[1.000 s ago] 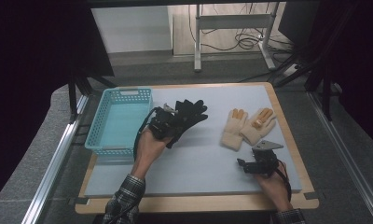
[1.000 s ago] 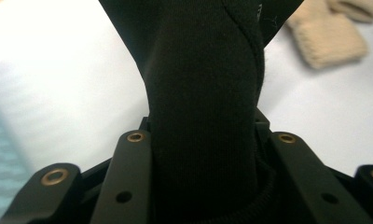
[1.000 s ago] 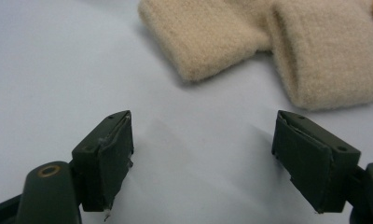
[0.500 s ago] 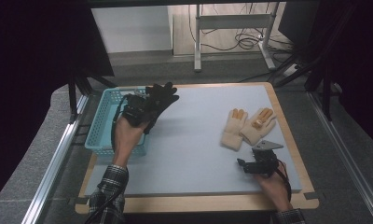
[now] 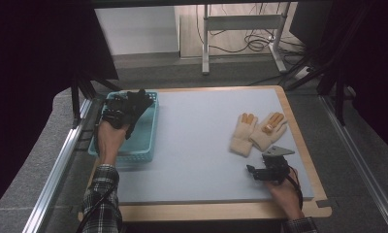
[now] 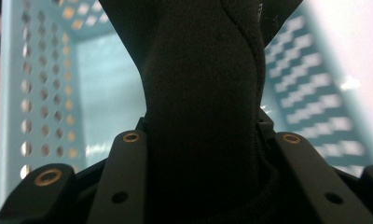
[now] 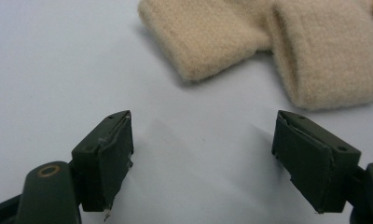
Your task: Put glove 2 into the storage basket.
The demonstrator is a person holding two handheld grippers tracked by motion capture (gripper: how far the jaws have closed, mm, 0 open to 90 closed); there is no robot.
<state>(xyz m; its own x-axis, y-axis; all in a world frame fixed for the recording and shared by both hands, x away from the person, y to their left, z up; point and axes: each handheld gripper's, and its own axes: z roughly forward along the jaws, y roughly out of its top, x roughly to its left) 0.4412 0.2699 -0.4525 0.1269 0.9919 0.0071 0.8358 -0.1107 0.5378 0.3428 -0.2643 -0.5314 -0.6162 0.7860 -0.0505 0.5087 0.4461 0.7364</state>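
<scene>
Over the blue basket (image 5: 146, 133) at the desk's left edge hangs a pair of black gloves (image 5: 134, 104), pinched in the left hand-held gripper (image 5: 118, 112). The left gripper view looks straight down into the basket's perforated walls (image 6: 44, 93), with the black fabric (image 6: 203, 93) bunched between the jaws and clamped tight, so the grip is on the gloves themselves. The glove fingers fan out above the basket's far half, not yet down inside it.

To do this step well, I would judge that the gloves should be lowered until the loose fingers are inside the rim before the jaws let go; released from this height, a finger could drape over the basket's wall and drag the pair out. Centring over the basket floor rather than its right wall would help.

The left hand (image 5: 108, 138) reaches forward from a plaid sleeve (image 5: 102, 194), wrist held above the basket's near edge, gripper angled forward and down.

Well apart, on the right of the grey desk (image 5: 197, 145), lie two cream gloves (image 5: 257, 131) with orange fingertips, side by side and touching. The right hand-held gripper (image 5: 255, 171) rests just short of their cuffs (image 7: 212, 37), jaws spread wide and empty over bare desk.
</scene>
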